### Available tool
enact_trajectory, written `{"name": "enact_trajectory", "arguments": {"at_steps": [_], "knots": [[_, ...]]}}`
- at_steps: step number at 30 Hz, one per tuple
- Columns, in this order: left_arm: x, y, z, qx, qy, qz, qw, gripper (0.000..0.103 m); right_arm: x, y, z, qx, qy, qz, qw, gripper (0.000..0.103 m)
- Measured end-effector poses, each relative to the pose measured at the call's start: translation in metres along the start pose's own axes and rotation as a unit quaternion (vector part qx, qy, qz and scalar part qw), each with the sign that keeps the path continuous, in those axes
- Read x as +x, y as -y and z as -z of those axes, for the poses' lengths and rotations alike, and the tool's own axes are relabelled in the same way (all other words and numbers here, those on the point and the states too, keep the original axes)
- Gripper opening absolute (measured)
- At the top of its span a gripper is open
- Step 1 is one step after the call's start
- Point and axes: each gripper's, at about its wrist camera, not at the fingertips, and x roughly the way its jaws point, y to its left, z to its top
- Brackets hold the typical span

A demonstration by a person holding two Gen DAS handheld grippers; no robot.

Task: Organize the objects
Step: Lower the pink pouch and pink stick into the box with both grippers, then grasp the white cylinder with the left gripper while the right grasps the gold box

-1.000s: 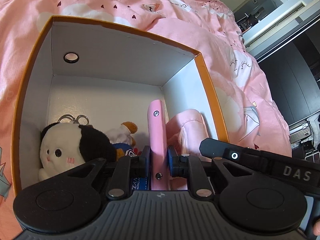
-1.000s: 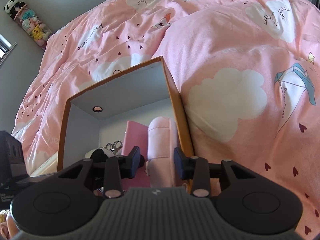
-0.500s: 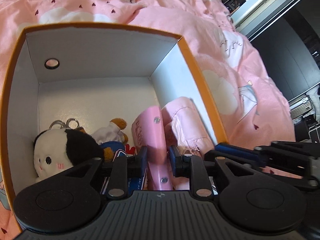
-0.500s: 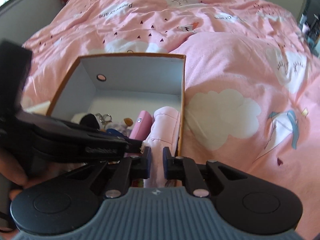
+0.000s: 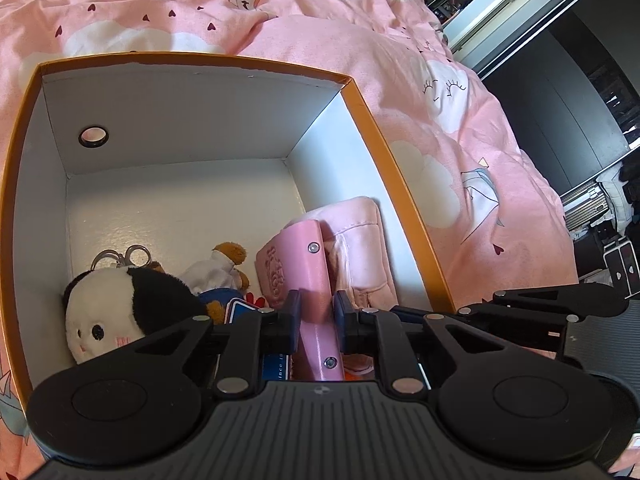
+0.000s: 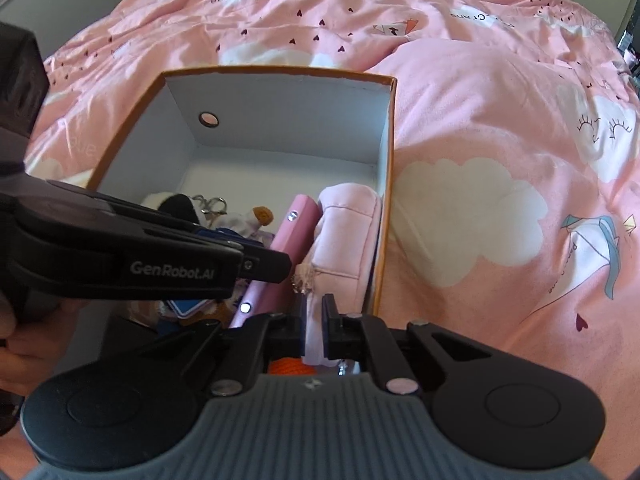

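Across the whole field lies a bed covered by a pink duvet (image 5: 400,92) printed with white clouds, small dark hearts, sleepy eyes and paper cranes; its surface is rumpled, with a raised fold to the right of the box. Beyond the bed's far right edge in the left wrist view, dark cabinet fronts (image 5: 568,120) and a pale ledge mark the room. An open box (image 5: 224,64), orange outside and white inside, sits on the duvet; a round grommet hole (image 5: 93,136) pierces its far wall. Against the box's right wall stands a pink fabric pouch (image 6: 346,232), and just beside it on the left a pink notebook (image 5: 316,276) stands on edge, tilted. At the near left of the box floor rest a black-and-white plush toy (image 5: 116,316) with a metal key ring (image 5: 120,256) and a smaller plush figure (image 5: 218,268) in white with a brown head. The left gripper (image 5: 316,318) has its fingers clamped on the notebook's spine. The right gripper (image 6: 314,328) has its fingers pinched on the near lower end of the pouch, inside the box's near right corner.
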Motion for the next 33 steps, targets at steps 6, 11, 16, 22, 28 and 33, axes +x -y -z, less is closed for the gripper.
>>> {"name": "enact_trajectory", "arguments": {"at_steps": [6,11,16,22,28,33], "knots": [[-0.009,0.001,0.0,-0.004,0.017,0.021,0.9996,0.02,-0.016,-0.005,0.001,0.006,0.024,0.005,1.0,0.014],[-0.033,0.007,0.005,0.014,0.057,-0.002,0.9983,0.02,-0.028,-0.014,0.004,0.007,0.043,0.019,0.999,0.025],[-0.071,0.016,0.021,0.055,0.107,-0.038,0.992,0.023,-0.042,-0.029,0.013,0.01,0.078,0.012,0.997,0.039],[-0.117,0.011,0.039,0.079,0.145,-0.079,0.9832,0.027,-0.058,-0.057,0.018,0.033,0.118,-0.009,0.992,0.04],[-0.163,-0.016,0.05,0.082,0.146,-0.087,0.982,0.027,-0.067,-0.1,0.014,0.041,0.151,-0.061,0.986,0.053],[-0.198,-0.052,0.056,0.074,0.127,-0.087,0.9854,0.027,-0.062,-0.144,0.003,0.012,0.145,-0.108,0.983,0.053]]}}
